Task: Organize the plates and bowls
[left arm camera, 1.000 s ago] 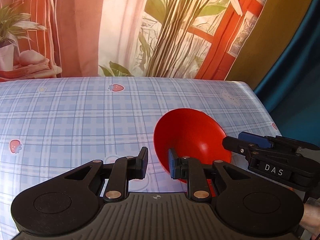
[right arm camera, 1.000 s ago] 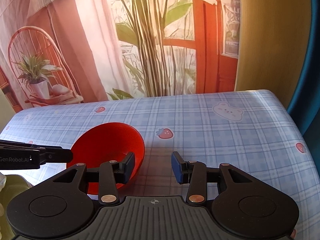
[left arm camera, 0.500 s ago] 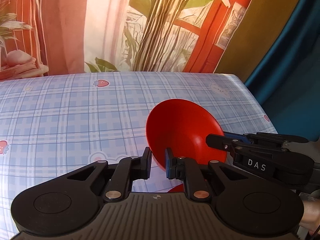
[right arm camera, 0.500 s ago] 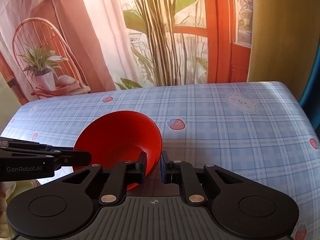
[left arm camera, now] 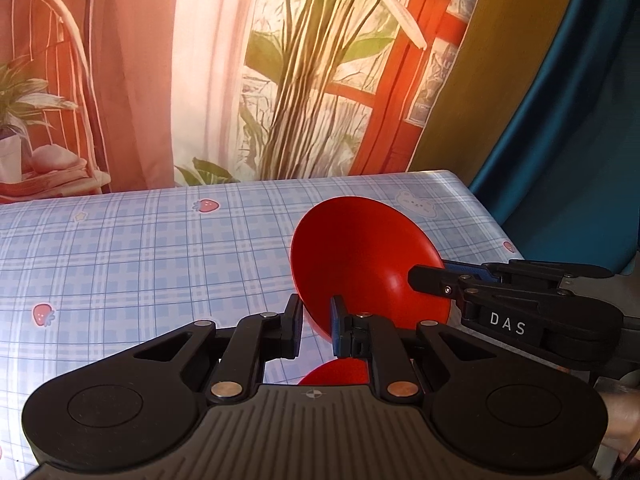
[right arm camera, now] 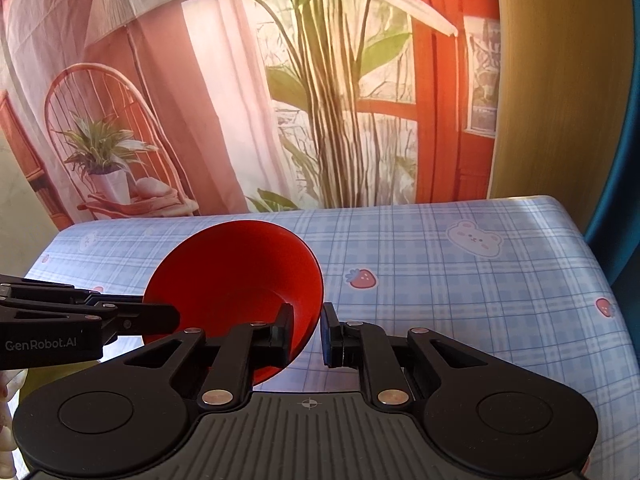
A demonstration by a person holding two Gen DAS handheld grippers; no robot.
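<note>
A red bowl [left arm camera: 362, 264] hangs tilted above the desk [left arm camera: 140, 248], pinched at opposite sides of its rim by the two tools.

On the left side, the left gripper [left arm camera: 316, 326] has its jaws drawn in narrow on the bowl's near rim, one finger [left arm camera: 294, 330] outside the wall and the blue-padded one inside. Just below those jaws, in the left wrist view, a second red rounded piece [left arm camera: 336, 372] peeks out over the tool's body; I cannot tell what it is. The desk wears a pale blue plaid cover [right arm camera: 460, 300] printed with strawberries and little bears.

Moving right, the bowl's open mouth faces partly toward the printed backdrop [right arm camera: 280, 100] of curtains, a chair and tall plants behind the desk. The right gripper [right arm camera: 306, 330] clamps the opposite edge of the rim, its jaws likewise narrow with the bowl's wall between them. In the left wrist view this tool reaches in from the right, and a bit of the person's hand [left arm camera: 618, 420] shows behind it. Farther right, a dark teal curtain [left arm camera: 560, 120] hangs past the desk's edge.
</note>
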